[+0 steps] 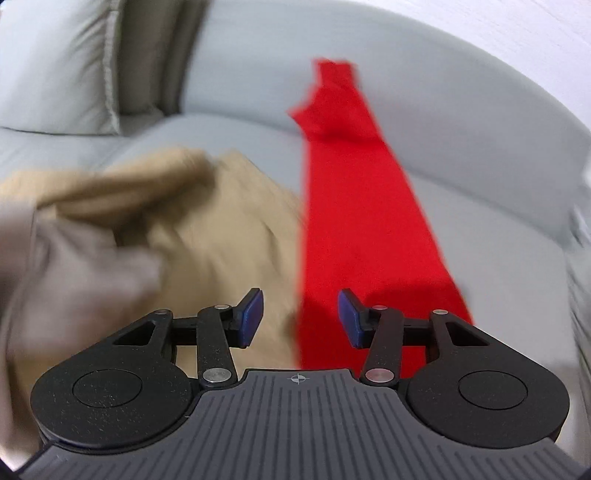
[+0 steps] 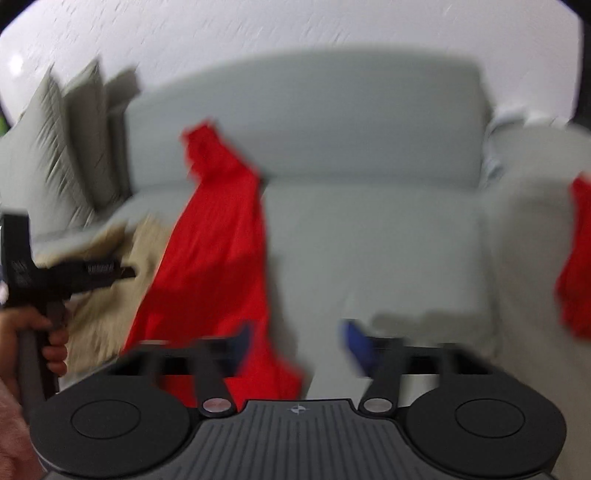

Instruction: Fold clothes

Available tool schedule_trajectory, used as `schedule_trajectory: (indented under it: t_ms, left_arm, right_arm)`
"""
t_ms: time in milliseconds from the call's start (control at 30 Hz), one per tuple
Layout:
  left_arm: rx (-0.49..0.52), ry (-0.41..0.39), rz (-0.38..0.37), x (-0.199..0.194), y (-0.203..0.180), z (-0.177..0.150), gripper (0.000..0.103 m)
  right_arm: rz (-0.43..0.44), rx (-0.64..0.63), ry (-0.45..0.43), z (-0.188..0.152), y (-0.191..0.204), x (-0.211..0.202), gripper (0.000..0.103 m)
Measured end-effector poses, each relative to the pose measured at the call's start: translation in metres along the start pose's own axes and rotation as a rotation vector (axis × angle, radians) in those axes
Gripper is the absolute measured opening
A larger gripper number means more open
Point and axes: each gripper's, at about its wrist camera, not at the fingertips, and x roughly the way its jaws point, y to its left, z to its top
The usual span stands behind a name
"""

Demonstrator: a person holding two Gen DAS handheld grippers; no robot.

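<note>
A pale grey sofa (image 2: 369, 229) fills both views, cushions (image 1: 55, 66) stacked at its left end under a white wall (image 2: 295, 33). A red garment (image 1: 351, 206) lies in a long strip from the seat up the backrest, probably drawn out narrow so it can be folded end over end. Beside it on the left sits a rumpled tan garment (image 1: 221, 221), seemingly waiting its turn. The left gripper (image 1: 300, 317) hovers with its jaws partly open and empty, above the near end of the red strip where it borders the tan cloth. The right gripper (image 2: 295, 343), badly blurred, shows its pads apart with nothing between them; the red cloth's near corner lies under its left finger. More red cloth (image 2: 576, 258) shows at the far right edge.
</note>
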Motion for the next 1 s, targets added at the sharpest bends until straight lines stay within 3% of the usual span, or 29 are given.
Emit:
schedule_trajectory:
  t_ms: [133,200,367,467,533,667,700,733,767,833,900,933,1000]
  left_arm:
    - [-0.002,0.085,-0.068,-0.016,-0.014,-0.05,0.017]
    - [0.002,0.11,-0.095,-0.007,-0.013,-0.064,0.013]
    - [-0.004,0.041,-0.072,0.013,-0.015,-0.082,0.012]
    - [-0.05,0.041,-0.069,0.015,-0.015,-0.082,0.011]
    - [-0.107,0.055,-0.097,0.017,-0.006,-0.08,0.011]
    - [-0.159,0.072,-0.134,0.018,0.005,-0.079,0.011]
    - [-0.164,0.075,-0.138,0.018,0.005,-0.079,0.011]
    - [-0.173,0.079,-0.143,0.019,0.007,-0.079,0.011]
    - [-0.186,0.083,-0.149,0.02,0.009,-0.078,0.011]
    - [-0.209,0.091,-0.161,0.021,0.012,-0.077,0.011]
    - [-0.227,0.095,-0.171,0.021,0.015,-0.078,0.01]
    - [-0.231,0.095,-0.173,0.022,0.016,-0.078,0.01]
    - [-0.235,0.095,-0.172,0.021,0.015,-0.078,0.01]
  right_arm:
    - [0.027,-0.084,-0.021,-0.001,0.025,0.049,0.013]
    - [0.033,-0.085,-0.03,0.003,0.031,0.067,0.013]
    - [0.067,-0.103,-0.035,0.012,0.035,0.097,0.013]
    - [0.101,-0.094,-0.043,0.028,0.036,0.119,0.013]
    - [0.131,-0.085,-0.061,0.043,0.04,0.139,0.02]
    - [0.135,-0.082,-0.061,0.072,0.05,0.191,0.02]
    - [0.126,-0.081,-0.05,0.076,0.05,0.2,0.018]
    - [0.094,-0.097,-0.033,0.08,0.048,0.209,0.005]
    - [0.047,-0.12,-0.023,0.083,0.043,0.217,0.0]
    - [-0.003,-0.078,-0.037,0.086,0.026,0.215,0.0]
    - [-0.155,0.006,-0.061,0.088,0.008,0.205,0.005]
    - [-0.19,0.033,-0.069,0.088,-0.001,0.198,0.005]
    - [-0.151,0.088,-0.06,0.087,-0.013,0.184,0.005]
